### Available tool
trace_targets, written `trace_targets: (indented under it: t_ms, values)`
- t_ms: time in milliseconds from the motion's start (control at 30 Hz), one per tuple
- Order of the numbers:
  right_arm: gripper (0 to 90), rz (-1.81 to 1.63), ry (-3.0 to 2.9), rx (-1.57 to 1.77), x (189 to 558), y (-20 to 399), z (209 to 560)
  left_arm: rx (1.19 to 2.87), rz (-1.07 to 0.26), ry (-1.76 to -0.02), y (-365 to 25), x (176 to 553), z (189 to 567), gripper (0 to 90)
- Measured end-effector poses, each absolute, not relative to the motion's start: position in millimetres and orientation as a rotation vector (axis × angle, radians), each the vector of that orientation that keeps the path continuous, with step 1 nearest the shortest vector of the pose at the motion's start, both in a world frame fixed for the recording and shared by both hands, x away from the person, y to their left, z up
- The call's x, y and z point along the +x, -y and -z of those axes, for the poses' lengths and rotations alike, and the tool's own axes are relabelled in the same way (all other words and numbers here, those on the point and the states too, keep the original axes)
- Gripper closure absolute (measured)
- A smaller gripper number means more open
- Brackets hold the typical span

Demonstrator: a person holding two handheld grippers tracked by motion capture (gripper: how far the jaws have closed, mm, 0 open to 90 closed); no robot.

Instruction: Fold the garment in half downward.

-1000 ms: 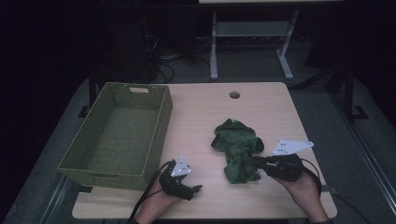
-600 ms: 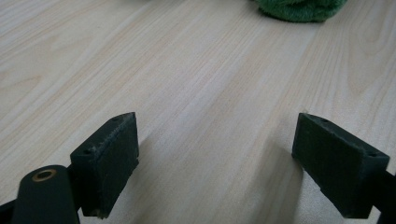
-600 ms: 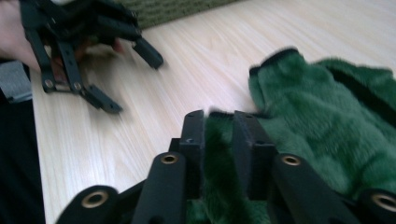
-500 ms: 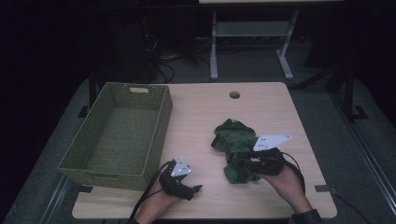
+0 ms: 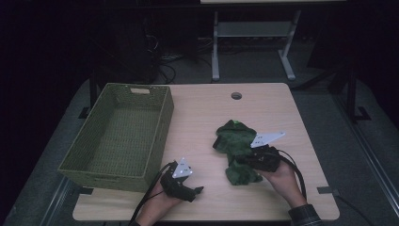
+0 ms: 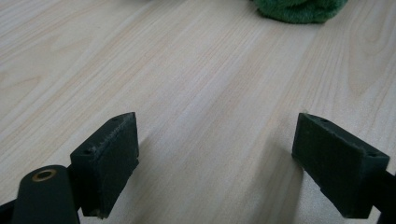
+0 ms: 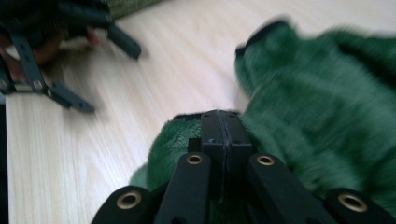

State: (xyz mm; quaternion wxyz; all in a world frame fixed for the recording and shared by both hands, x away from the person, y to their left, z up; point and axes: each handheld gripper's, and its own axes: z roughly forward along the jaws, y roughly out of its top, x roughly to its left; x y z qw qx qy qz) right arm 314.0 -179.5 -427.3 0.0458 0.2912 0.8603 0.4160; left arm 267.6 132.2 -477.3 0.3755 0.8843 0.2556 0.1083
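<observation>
A crumpled green plush cloth [image 5: 235, 141] lies right of centre on the wooden table [image 5: 202, 113]. My right gripper [image 5: 241, 161] lies low over the cloth's near end. Its jaws have just been closing and now meet, pinching a fold of the green cloth [image 7: 327, 116] at the right gripper's tips [image 7: 221, 117]. My left gripper [image 5: 200, 190] rests near the front edge, pointing right. In its own view the left gripper [image 6: 215, 163] stands open over bare wood, with the green cloth [image 6: 299, 9] farther ahead. The right gripper view shows the left gripper [image 7: 100, 74] open too.
A large green woven basket [image 5: 162, 122] stands empty on the table's left side, just behind the left hand. A round cable hole [image 5: 236, 95] sits near the far edge. Beyond the table, a metal stand [image 5: 215, 52] rises from the dark floor.
The right hand has slid left and down along the cloth's near end. The cloth has bunched a little under it. The left hand has kept still.
</observation>
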Motion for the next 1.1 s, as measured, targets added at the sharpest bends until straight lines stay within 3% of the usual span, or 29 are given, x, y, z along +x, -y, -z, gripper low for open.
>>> trace_targets:
  t_ms: [367, 633, 1000, 1100]
  values:
    - [89.9, -1.144, -2.73, 0.921, 309, 169, 459, 2.26, -0.273, -0.657, -132, 267, 477, 13.8]
    - [89.5, -1.157, -2.713, 0.923, 307, 170, 457, 2.267, -0.271, -0.647, -132, 268, 477, 12.8]
    - [58.7, -1.234, -2.596, 0.938, 305, 185, 432, 2.285, -0.23, -0.67, -127, 273, 471, 14.4]
    - [54.7, -1.243, -2.571, 0.952, 307, 190, 427, 2.277, -0.221, -0.666, -124, 276, 467, 16.8]
